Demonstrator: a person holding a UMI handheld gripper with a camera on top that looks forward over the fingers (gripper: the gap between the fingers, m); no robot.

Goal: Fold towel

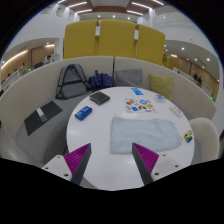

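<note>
The pale grey-blue cloth towel (137, 134) lay spread flat on the round white table (105, 145), roughly rectangular, a little rumpled along its edges. It sat just ahead of my gripper (112, 158), slightly toward the right finger, and nothing of the tool touched it.

My two fingers were spread wide apart with only bare tabletop between them; their magenta pads (77, 158) faced each other across the gap and pinched nothing.

Beyond the towel, on the far half of the table, lay a scatter of small flat things: a blue rectangular packet (84, 113) to the left, a dark flat slab like a phone or wallet (100, 98) past it, and a cluster of small colourful cards or stickers (142, 104) near the far rim. I could not make out what those were printed with. A small blue and yellow item (188, 137) rested at the table's right rim.

Off the table to the left, a dark laptop (42, 117) sat on a grey seat. Behind the table a black backpack (72, 82) and a blue bag (101, 80) leaned against a low grey partition, with tall yellow panels (113, 41) rising behind them under ceiling strip lights.
</note>
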